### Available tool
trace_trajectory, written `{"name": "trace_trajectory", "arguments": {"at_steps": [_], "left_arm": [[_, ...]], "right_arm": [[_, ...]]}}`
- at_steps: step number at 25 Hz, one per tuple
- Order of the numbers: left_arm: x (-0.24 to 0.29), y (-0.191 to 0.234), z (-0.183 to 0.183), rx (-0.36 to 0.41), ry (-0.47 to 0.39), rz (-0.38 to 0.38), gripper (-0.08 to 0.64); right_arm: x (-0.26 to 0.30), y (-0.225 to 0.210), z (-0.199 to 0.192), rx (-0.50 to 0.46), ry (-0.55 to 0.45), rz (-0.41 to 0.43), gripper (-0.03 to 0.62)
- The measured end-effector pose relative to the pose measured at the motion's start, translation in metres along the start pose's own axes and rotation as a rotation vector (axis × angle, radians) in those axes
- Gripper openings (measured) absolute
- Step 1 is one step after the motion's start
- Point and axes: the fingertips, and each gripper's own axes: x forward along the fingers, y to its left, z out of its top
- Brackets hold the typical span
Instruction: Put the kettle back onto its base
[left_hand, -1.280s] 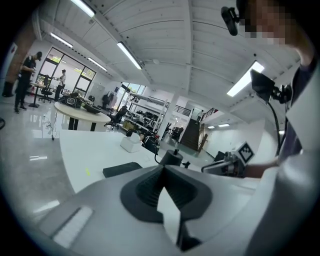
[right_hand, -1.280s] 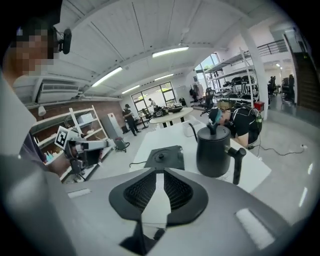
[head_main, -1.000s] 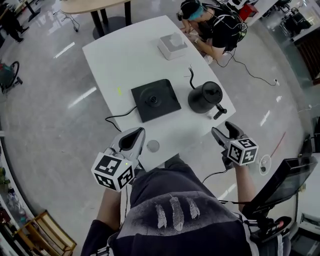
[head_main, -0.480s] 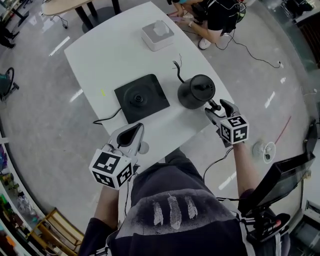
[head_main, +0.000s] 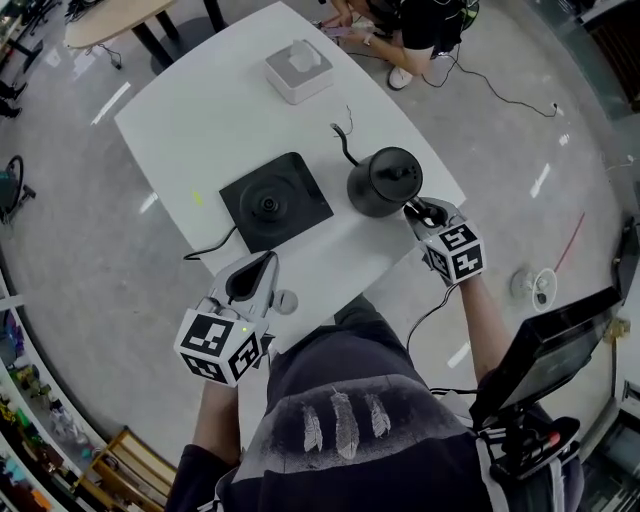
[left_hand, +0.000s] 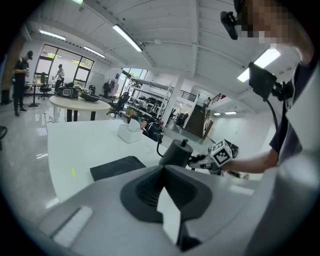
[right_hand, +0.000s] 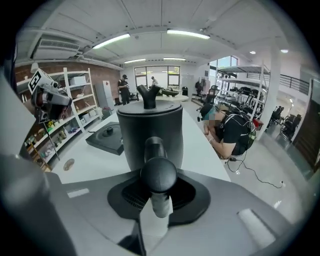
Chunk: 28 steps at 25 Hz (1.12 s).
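Fingers of the right gripper (head_main: 424, 212) have just been closing and now pinch the kettle (head_main: 384, 181) by its handle (right_hand: 152, 150)
Kettle, lid on, stands on the table (head_main: 200, 120) right of centre in the head view, just beside the bare base (head_main: 272, 203), not on it. Left gripper (head_main: 266, 262), lower left, has its jaws together, holding nothing. White box (head_main: 298, 70) at top centre, something white poking from it

Bright, even light from ceiling strip lights (right_hand: 182, 33). Glare streaks on the glossy floor (head_main: 540, 180), white table (head_main: 200, 120) near blown out, shadows short and soft. Both gripper views have heavy fisheye and dark vignetted corners. Handle of the kettle (right_hand: 150, 130) is slightly soft close to the lens.
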Motion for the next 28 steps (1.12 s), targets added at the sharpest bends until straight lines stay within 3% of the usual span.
{"name": "trace_trajectory", "arguments": {"at_steps": [16, 23, 28], "left_arm": [[-0.021, 0.009, -0.002, -0.006, -0.019, 0.026, 0.002], [-0.029, 0.010, -0.004, -0.020, -0.040, 0.042, 0.002], [-0.036, 0.010, -0.004, -0.025, -0.062, 0.055, 0.002]], "right_arm": [[-0.006, 0.016, 0.009, 0.081, -0.053, 0.043, 0.069], [-0.030, 0.024, 0.057, 0.006, -0.143, 0.051, 0.066], [-0.032, 0.039, 0.074, -0.087, -0.142, 0.057, 0.064]]}}
